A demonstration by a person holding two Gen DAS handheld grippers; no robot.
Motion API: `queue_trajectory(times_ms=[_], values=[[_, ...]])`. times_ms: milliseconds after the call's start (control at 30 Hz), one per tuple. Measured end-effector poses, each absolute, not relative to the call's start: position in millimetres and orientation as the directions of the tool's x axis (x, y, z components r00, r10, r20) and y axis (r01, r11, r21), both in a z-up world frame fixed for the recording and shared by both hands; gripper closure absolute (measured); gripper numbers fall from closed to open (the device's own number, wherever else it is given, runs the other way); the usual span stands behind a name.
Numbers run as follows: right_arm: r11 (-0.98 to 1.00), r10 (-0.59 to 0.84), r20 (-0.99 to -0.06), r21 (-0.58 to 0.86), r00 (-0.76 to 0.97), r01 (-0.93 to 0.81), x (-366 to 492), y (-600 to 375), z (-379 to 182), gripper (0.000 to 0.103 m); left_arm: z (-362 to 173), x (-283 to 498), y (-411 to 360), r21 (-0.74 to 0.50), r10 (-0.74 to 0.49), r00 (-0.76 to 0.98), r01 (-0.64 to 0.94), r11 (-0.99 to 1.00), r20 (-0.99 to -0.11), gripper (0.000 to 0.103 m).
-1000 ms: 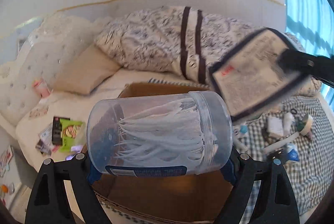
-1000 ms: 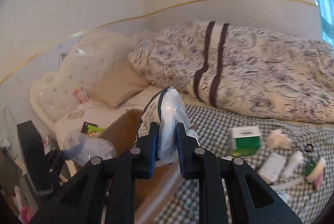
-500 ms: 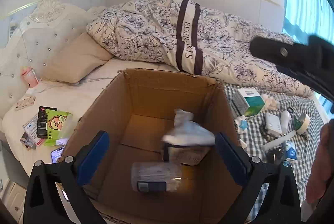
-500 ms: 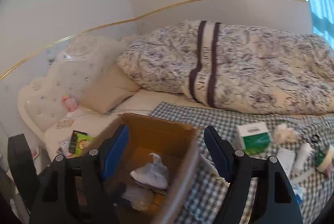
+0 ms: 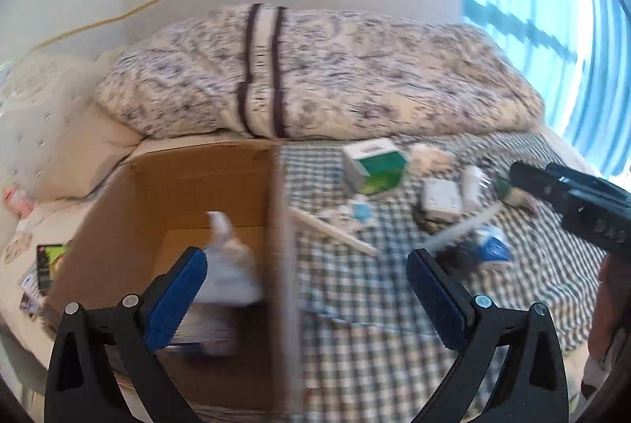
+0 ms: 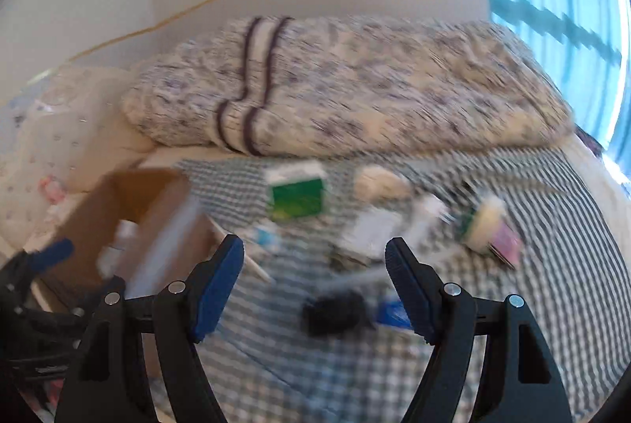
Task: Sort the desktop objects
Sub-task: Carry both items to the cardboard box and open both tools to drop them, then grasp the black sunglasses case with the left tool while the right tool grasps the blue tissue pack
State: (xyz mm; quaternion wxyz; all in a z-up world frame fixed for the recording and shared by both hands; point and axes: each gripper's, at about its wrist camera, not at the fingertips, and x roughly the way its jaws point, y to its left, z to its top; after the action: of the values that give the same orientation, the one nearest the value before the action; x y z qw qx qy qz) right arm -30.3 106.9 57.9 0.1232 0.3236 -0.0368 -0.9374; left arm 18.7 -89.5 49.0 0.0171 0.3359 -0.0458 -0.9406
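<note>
A brown cardboard box (image 5: 165, 194) stands on the bed, with a white plastic bag (image 5: 230, 265) lying inside it. My left gripper (image 5: 307, 289) is open and empty, straddling the box's right wall. My right gripper (image 6: 315, 285) is open and empty above the checked cloth (image 6: 512, 304), the box (image 6: 130, 202) to its left. Loose items lie on the cloth: a green and white carton (image 6: 295, 194), a white bottle (image 6: 426, 214), a tape roll (image 6: 485, 225), a black object (image 6: 335, 310) and a blue packet (image 6: 388, 310). Both views are blurred.
A flowered duvet (image 5: 315, 75) is heaped along the wall behind the cloth. A padded headboard (image 5: 27, 115) and small packets (image 5: 43, 265) lie left of the box. A bright window (image 5: 552, 28) is at the right. The other gripper (image 5: 575, 202) and a hand (image 5: 611, 312) show at the right edge.
Both grippers opened and dropped their loads into the box: the clear jar from the left, the bagged item from the right. Both have since swung right towards the checked cloth.
</note>
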Motion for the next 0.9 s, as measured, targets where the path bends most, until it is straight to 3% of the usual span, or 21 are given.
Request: queue_trajectory(times_ms=[367, 900], values=[[-0.967, -0.249, -0.663, 0.209, -0.706, 0.145, -42, 187, 8, 0.029, 15, 1, -14, 0.155, -0.057, -0.737, -0.064, -0.986, -0.673, 0.000], [-0.942, -0.335, -0.766, 0.249, -0.548, 0.226, -76, 192, -72, 0.029, -76, -59, 2, 0.010, 0.040, -0.630, -0.075, -0.997, -0.776, 0.000]])
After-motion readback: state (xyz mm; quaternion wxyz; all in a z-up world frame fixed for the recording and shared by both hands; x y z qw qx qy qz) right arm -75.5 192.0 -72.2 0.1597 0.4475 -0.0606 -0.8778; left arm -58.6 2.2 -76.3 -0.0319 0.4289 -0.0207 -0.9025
